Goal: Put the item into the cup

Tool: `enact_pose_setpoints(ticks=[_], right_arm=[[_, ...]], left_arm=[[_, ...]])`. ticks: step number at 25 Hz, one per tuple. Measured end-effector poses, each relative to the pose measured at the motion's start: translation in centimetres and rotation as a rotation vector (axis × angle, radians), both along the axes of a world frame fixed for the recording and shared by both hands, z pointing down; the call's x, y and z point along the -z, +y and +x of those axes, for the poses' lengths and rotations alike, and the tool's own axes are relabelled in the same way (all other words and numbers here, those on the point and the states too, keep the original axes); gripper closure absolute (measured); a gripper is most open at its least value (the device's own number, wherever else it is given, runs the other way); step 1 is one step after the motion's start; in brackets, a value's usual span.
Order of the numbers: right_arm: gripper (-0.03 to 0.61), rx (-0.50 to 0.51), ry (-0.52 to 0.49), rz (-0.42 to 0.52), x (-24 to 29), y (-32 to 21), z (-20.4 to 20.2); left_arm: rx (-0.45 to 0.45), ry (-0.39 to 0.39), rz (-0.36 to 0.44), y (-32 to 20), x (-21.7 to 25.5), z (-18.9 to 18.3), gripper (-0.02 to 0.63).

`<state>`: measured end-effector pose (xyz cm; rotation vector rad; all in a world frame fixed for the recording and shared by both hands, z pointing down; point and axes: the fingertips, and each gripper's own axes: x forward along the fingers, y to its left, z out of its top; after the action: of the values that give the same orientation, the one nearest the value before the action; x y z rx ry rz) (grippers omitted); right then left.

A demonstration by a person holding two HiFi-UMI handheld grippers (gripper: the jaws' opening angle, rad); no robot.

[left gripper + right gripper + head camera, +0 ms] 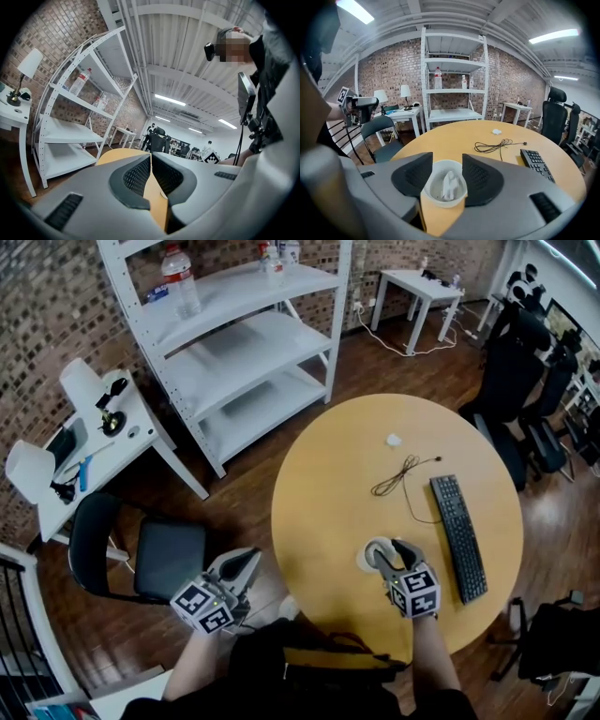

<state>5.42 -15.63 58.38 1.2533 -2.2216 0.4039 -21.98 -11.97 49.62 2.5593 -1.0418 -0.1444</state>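
A white cup (439, 202) stands near the front edge of the round wooden table (328, 493). A crumpled white item (449, 183) lies inside it. My right gripper (446, 165) hovers just over the cup with its jaws spread to either side of the rim and nothing held between the pads. In the head view the cup (367, 555) peeks out left of the right gripper (386, 551). My left gripper (246, 564) hangs off the table's left side above the floor; in its own view the left gripper (151, 157) has its pads together and empty.
A black keyboard (457, 535) lies right of the cup, a coiled black cable (398, 474) beyond it, and a small white scrap (394, 440) farther back. A black chair (141, 554) stands left of the table, white shelving (244, 334) behind.
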Motion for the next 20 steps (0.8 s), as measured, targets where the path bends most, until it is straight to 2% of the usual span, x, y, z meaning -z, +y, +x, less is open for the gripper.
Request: enact_pose_setpoints(ticks=[5, 9, 12, 16, 20], right_arm=[[0.377, -0.081, -0.079, 0.080, 3.1, 0.1, 1.4], [0.377, -0.165, -0.161, 0.177, 6.0, 2.1, 5.8], [0.377, -0.265, -0.207, 0.272, 8.7, 4.2, 9.5], [0.434, -0.427, -0.221, 0.375, 11.6, 8.1, 14.5], [0.441, -0.562, -0.243, 0.435, 12.8, 12.1, 18.6]], left_arm=[[-0.054, 0.006, 0.009, -0.9, -0.1, 1.6, 0.609], [-0.134, 0.009, 0.027, -1.4, 0.3, 5.5, 0.609], [-0.214, 0.014, 0.053, -2.3, 1.0, 8.9, 0.609], [-0.334, 0.015, 0.097, -3.0, 2.5, 13.8, 0.609], [-0.420, 0.013, 0.127, -2.9, 3.7, 17.8, 0.609]])
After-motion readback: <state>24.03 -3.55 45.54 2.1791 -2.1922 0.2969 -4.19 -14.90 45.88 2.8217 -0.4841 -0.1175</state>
